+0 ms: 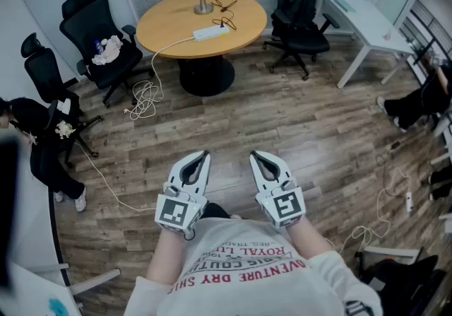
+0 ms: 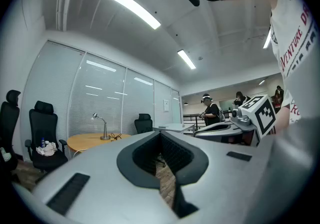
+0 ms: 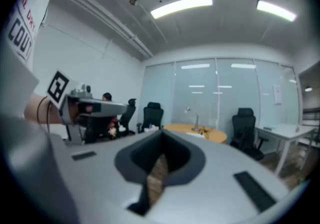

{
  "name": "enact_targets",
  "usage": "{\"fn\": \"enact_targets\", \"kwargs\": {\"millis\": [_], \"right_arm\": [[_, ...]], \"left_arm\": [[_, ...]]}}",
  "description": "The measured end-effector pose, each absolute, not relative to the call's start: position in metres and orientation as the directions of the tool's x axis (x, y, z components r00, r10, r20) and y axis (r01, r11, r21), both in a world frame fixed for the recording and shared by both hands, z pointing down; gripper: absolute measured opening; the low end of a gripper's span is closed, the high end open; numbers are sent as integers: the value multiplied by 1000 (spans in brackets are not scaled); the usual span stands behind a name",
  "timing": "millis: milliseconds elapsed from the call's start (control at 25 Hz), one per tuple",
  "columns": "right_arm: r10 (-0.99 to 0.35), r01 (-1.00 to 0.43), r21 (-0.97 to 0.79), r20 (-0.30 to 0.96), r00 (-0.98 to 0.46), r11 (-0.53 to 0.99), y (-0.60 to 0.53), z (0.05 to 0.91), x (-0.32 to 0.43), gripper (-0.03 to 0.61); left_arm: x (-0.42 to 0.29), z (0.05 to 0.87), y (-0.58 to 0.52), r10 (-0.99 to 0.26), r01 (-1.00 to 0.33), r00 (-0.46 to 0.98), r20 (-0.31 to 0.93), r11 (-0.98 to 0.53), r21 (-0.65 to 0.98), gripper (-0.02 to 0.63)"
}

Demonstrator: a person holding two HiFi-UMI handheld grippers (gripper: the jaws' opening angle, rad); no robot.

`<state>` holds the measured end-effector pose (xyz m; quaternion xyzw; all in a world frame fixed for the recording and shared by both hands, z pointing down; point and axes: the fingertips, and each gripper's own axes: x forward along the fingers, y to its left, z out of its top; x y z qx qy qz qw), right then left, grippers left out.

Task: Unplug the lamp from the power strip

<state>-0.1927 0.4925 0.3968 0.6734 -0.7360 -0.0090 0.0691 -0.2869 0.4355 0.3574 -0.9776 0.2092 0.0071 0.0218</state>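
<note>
The lamp [image 1: 203, 7] stands at the far side of the round table [image 1: 169, 28], and the power strip [image 1: 210, 32] lies before it, near the front edge. The cord [image 1: 164, 46] drops off the table's left side and coils on the floor [image 1: 282, 124]. 2 chairs [image 1: 95, 32] stand left of the table, 1 chair [image 1: 296, 14] stands right of it, and a desk [image 1: 367, 21] stands further right.

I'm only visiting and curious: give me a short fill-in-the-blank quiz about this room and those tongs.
The desk lamp stands on a ___ wooden table.
From the white power strip, a white cord trails down to the ___.
The left tongs and right tongs are both ___, holding nothing.
Missing words: round; floor; shut.
</note>
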Motion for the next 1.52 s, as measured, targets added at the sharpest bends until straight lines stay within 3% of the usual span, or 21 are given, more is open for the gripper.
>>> {"fn": "enact_targets", "kwargs": {"millis": [960,1520], "right_arm": [[-993,-999,21,116,-30,32,481,418,-150,29],[-984,-998,48,171,57,-50,359,429,-93,29]], "left_arm": [[-250,376,419,-384,-383,923,34,-924,-13,31],[-197,385,284,-338,-339,941,30,-938,72,31]]}}
